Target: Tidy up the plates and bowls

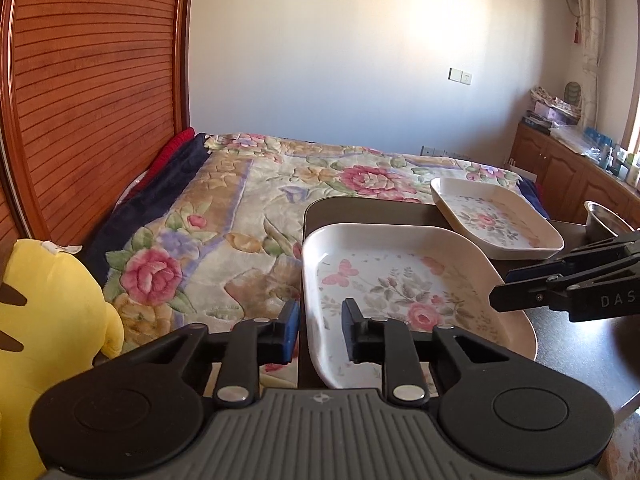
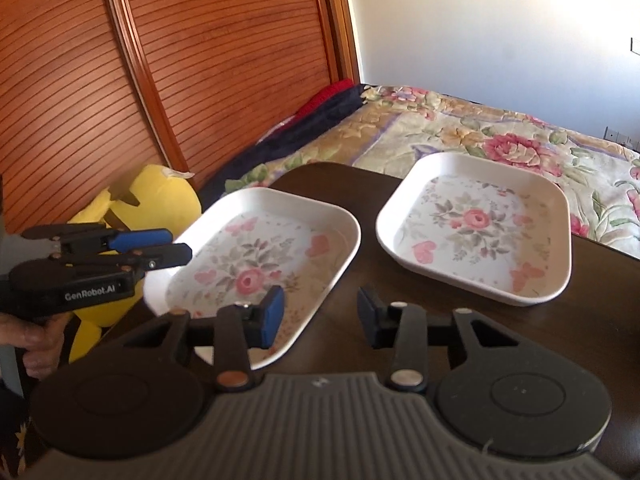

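Two floral plates on dark surface (image 2: 520, 340) beside the bed (image 1: 248, 184). Near plate (image 1: 400, 280) at 12 o'clock from left gripper (image 1: 320, 330), jaws open, straddling its left rim w/o gripping. Right gripper (image 2: 320, 314) jaws open, empty, over plate's right edge. Far plate (image 2: 476, 224) at 1 o'clock from right gripper, apart from near one. Steel bowl (image 1: 604, 220) at 2 o'clock in left view. Yellow plush toy (image 1: 48, 320) at 9.

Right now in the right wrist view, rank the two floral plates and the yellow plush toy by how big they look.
1. Near plate and far plate: alike in size, so unranked; nearness blurs any difference.
2. Yellow plush toy: smallest, though the left tongs partly hide it.
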Tool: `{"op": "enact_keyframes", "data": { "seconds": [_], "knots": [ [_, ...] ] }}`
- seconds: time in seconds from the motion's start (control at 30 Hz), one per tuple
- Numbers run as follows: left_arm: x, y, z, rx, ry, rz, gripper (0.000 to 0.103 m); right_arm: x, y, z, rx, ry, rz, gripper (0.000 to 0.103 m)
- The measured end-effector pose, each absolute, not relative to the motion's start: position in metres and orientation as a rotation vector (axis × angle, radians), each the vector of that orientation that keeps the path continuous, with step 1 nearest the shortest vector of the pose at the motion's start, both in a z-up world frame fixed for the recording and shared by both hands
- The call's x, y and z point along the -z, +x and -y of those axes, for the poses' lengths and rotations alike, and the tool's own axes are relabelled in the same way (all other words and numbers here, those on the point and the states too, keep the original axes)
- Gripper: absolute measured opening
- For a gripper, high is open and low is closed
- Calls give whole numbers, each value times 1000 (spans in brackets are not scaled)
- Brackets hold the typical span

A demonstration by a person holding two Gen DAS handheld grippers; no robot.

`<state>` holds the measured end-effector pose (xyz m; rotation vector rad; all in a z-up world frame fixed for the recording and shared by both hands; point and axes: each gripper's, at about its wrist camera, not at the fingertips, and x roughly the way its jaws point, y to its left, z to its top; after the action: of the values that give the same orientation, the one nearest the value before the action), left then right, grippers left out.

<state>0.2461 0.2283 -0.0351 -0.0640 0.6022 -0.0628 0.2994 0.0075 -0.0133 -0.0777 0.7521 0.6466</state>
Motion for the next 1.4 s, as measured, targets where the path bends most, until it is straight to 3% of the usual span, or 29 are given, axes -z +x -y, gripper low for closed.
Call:
{"op": "enact_keyframes", "data": {
  "seconds": [0.17,0.53,1.4],
  "knots": [
    [39,250,-230,65,-70,-608,17,19,305,-10,-651,-76,-778,30],
    [42,252,-228,68,-68,-609,15,25,310,-14,-668,-78,-792,21],
    [12,221,-203,88,-70,-596,14,14,301,3,-653,-52,-773,16]
  ]
}}
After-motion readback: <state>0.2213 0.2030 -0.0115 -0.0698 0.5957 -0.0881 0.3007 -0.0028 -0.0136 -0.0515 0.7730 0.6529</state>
